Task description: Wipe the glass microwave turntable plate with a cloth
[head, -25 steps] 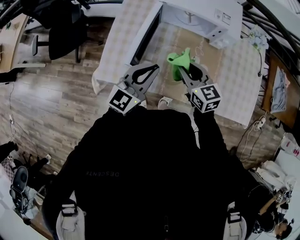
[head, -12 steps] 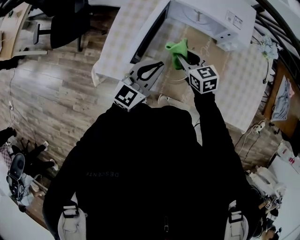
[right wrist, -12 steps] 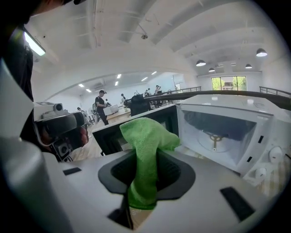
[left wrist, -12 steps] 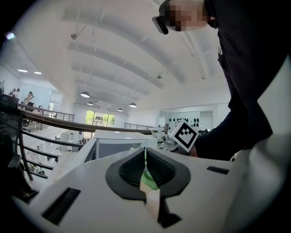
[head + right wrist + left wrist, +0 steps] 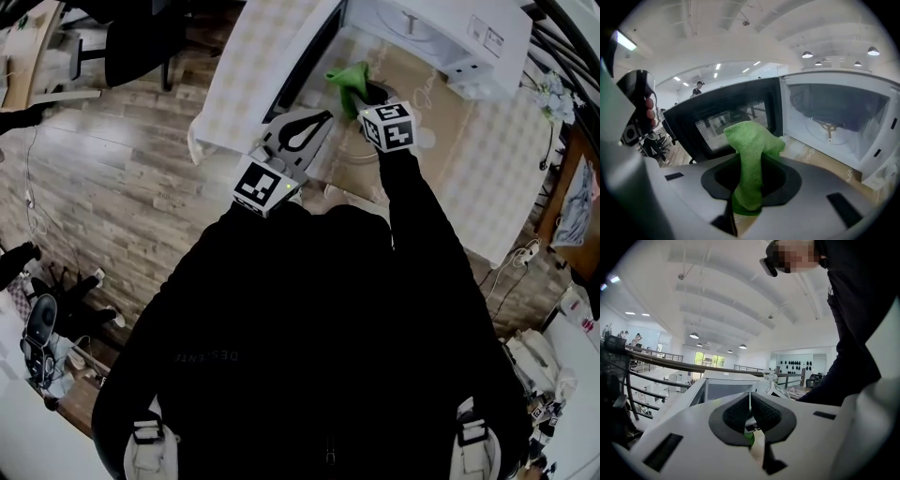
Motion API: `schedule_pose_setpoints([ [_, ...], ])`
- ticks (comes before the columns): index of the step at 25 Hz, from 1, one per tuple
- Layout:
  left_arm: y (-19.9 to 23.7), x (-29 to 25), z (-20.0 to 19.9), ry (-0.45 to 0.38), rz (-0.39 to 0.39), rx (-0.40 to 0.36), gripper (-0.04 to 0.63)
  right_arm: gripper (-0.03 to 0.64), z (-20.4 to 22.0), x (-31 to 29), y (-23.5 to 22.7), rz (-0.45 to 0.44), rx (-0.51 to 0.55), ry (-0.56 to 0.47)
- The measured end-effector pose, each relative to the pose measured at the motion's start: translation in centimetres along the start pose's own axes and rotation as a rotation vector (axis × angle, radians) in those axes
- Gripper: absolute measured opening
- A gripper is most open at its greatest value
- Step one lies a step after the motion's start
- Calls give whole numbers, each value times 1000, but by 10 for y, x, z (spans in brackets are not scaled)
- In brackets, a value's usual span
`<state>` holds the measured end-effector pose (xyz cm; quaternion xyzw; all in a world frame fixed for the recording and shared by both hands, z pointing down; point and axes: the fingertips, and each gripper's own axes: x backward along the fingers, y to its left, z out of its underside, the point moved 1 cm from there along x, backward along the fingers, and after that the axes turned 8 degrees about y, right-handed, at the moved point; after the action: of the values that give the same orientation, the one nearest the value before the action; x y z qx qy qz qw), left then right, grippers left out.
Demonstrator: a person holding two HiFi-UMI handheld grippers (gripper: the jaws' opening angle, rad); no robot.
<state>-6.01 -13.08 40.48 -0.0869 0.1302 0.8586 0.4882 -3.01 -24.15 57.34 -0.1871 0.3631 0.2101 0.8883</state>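
Head view: left gripper (image 5: pixel 323 118) clenched on nothing, just beside right gripper (image 5: pixel 362 96) clamping green cloth (image 5: pixel 345 79) before open microwave (image 5: pixel 441 28) on table (image 5: pixel 487 159).
Left gripper view: jaws pressed together, empty.
Right gripper view: cloth (image 5: pixel 750 140) pinched between jaws, standing upright; door (image 5: pixel 726 119) swung left, cavity (image 5: pixel 834 117) ahead.

The bright green cloth (image 5: pixel 348 82), bunched into an upright peak, sits pinched in the right gripper (image 5: pixel 366 97) at twelve o'clock.
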Motion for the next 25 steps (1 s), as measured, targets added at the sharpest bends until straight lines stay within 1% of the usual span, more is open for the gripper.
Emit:
schedule_pose_setpoints([
  [6,6,-16,9,17,-15,-9,26,115,23,-48,-15,66,7,85],
  [11,14,-30,23,34,-41,-18,26,115,37,-67,-21,97,-48,124],
  [17,24,-37,29,48,-68,12,26,114,54,-88,-27,138,-85,191],
  [22,27,-42,34,55,-87,15,26,106,55,-93,-30,167,-99,201],
  [25,27,-47,38,62,-88,28,26,104,56,-91,-34,200,-143,193],
])
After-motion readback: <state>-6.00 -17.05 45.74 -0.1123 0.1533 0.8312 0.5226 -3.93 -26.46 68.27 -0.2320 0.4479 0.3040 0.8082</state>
